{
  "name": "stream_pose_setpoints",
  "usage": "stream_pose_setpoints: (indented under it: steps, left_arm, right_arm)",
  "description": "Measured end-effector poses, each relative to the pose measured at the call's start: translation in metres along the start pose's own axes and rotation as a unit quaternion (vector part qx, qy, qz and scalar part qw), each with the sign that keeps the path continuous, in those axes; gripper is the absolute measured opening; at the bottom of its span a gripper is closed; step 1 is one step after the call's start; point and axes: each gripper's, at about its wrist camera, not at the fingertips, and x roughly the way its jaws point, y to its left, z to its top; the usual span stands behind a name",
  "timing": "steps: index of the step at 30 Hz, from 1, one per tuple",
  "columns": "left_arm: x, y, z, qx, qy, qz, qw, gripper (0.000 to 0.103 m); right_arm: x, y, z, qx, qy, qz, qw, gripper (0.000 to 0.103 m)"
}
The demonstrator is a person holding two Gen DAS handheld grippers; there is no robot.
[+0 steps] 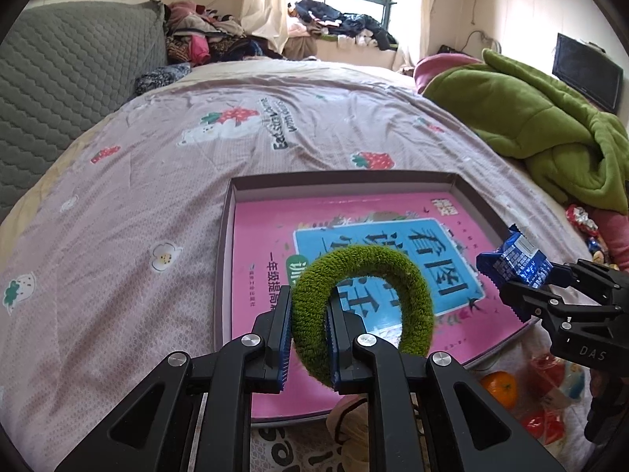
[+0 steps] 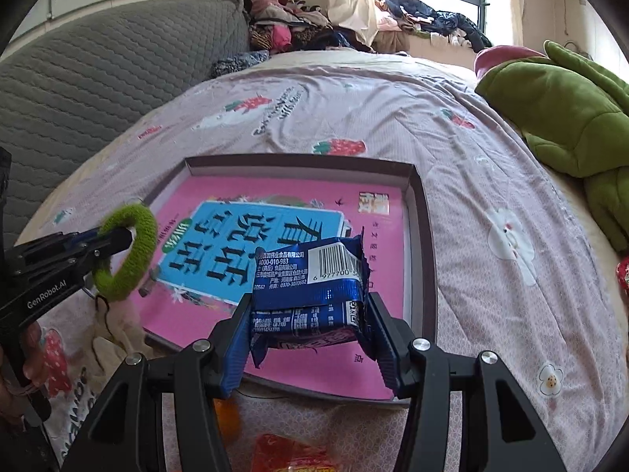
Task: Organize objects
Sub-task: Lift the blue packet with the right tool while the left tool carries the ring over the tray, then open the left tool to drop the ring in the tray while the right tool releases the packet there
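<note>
My left gripper (image 1: 308, 344) is shut on a fuzzy green ring (image 1: 412, 275), a hair tie, and holds it above the near left part of a shallow box (image 1: 226, 236). A pink book (image 1: 263, 244) with a blue panel lies in the box. My right gripper (image 2: 310, 330) is shut on a blue snack packet (image 2: 314, 279) and holds it above the box's near right part. The right gripper with the packet (image 1: 515, 259) shows at the right of the left wrist view. The left gripper with the ring (image 2: 129, 251) shows at the left of the right wrist view.
The box rests on a bed with a pink strawberry-print sheet (image 1: 157, 165). An orange (image 1: 499, 387) and red snack packets (image 1: 546, 421) lie near the box's front edge. A green blanket (image 1: 530, 126) is piled at the right. A grey headboard (image 1: 70, 78) stands at the left.
</note>
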Motion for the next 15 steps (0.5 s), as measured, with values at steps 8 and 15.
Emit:
stream_pose_setpoints:
  steps: [8,15]
  left_arm:
    - [0.015,0.001,-0.004,0.003,0.018,0.022,0.9996,0.017]
    - [0.022,0.009,-0.005,-0.009,0.028,0.025,0.9992,0.017]
  right_arm:
    - [0.011,-0.001,-0.005,-0.001,0.028,-0.018,0.999,0.055]
    - [0.013,0.0,-0.006,-0.007,0.039,-0.022,0.999,0.055]
